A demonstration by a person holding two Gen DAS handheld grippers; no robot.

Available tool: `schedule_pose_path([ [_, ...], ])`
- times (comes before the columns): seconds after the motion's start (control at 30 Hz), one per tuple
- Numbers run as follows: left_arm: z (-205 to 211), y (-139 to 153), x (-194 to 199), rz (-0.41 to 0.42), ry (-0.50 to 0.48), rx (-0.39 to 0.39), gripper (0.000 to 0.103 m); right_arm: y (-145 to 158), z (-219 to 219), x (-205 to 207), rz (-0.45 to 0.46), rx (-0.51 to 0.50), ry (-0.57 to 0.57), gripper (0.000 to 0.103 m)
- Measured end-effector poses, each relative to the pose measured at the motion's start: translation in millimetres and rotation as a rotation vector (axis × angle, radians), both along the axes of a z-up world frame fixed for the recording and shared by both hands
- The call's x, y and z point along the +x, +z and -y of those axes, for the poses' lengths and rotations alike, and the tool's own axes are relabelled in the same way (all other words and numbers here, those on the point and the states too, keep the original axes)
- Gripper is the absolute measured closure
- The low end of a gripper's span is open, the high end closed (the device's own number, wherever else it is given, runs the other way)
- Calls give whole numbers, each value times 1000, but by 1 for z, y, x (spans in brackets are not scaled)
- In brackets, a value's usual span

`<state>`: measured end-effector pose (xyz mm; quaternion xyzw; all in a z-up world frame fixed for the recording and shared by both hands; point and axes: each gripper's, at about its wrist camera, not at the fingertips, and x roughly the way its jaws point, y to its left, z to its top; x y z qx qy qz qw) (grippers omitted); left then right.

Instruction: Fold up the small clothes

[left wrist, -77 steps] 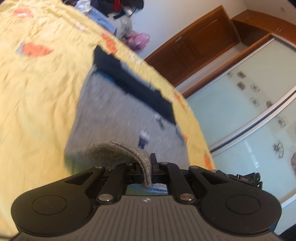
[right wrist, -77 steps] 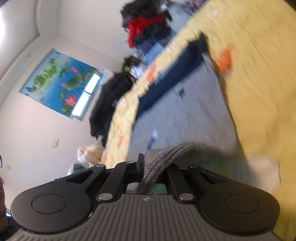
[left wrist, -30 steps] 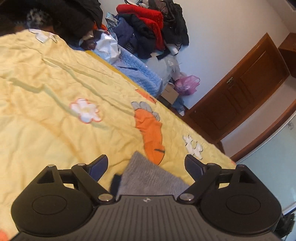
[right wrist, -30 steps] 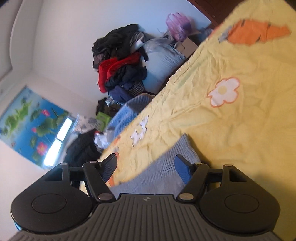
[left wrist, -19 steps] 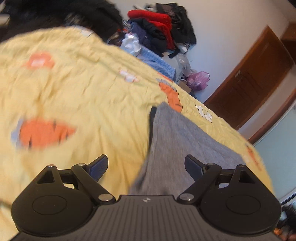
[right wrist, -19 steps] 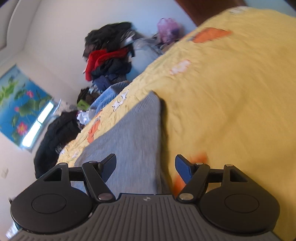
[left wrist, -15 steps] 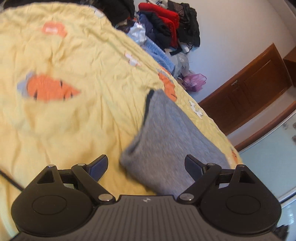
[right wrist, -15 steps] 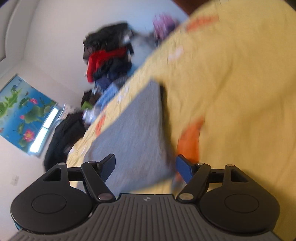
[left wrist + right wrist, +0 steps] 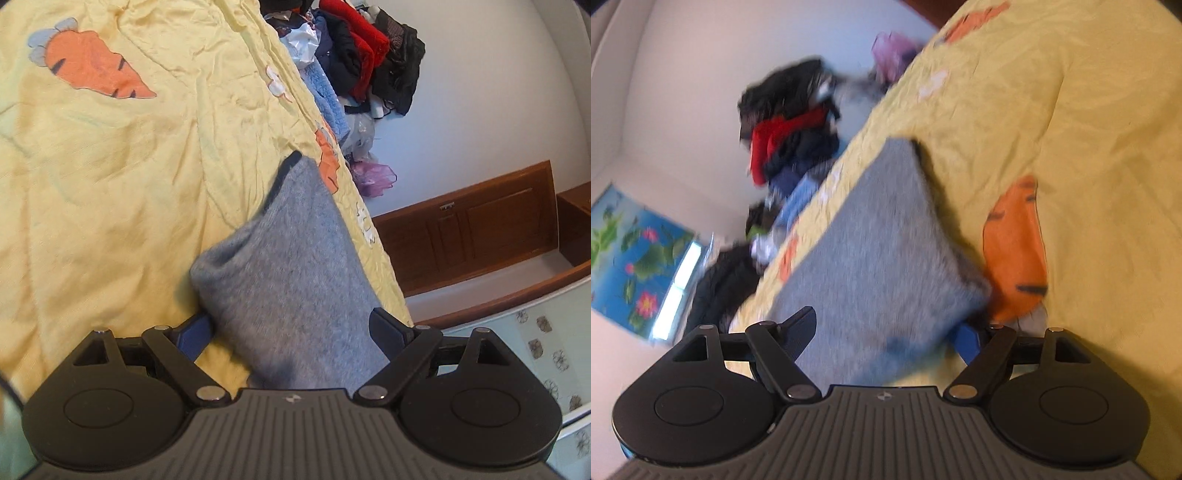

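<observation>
A grey knitted garment (image 9: 291,266) lies folded on a bed with a yellow sheet (image 9: 103,177). The sheet has orange carrots (image 9: 92,62) and small white flowers printed on it. A thin dark edge shows at the far corner of the grey garment. The left hand-held gripper (image 9: 291,332) hovers low over the near end of the garment. Its jaws stand wide apart, one on each side of the cloth, and they do not squeeze it. The right hand-held gripper (image 9: 886,328) is over the other near corner of the same garment (image 9: 871,251). Its jaws are opening, and the cloth lies between them, but the pads do not press on it. This view is a bit blurry. An orange carrot (image 9: 1015,251) on the sheet lies just beside that corner. Past the bed there is a big pile of clothes (image 9: 369,48) in red, black and blue against a white wall. A brown wooden door (image 9: 480,225) is near the pile. A blue picture with flowers (image 9: 631,254) hangs on the wall in the right view.
</observation>
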<state>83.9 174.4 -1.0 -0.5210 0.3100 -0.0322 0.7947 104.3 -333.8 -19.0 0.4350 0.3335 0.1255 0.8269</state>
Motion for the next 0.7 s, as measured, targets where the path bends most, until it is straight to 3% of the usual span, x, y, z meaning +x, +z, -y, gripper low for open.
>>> schedule_pose_path([
  [0.13, 2, 0, 16, 0, 16, -1, 12, -5, -2, 13, 29, 33, -52, 24],
  [0.37, 28, 4, 14, 59, 63, 161, 13, -10, -19, 35, 69, 21, -50, 31],
  [0.43, 33, 4, 17, 64, 68, 208, 13, -13, -23, 41, 69, 14, -59, 48],
  [0.47, 35, 5, 19, 64, 70, 228, 21, -16, -23, 44, 60, 17, -69, 56],
  [0.53, 36, 3, 24, 39, 77, 252, 44, -27, -21, 50, 12, 46, -77, 88],
  [0.6, 30, -4, 28, -4, 74, 218, 85, -40, -15, 49, -1, 97, -89, 92],
  [0.7, 21, -15, 33, -42, 67, 168, 96, -44, -12, 49, 6, 137, -76, 91],
])
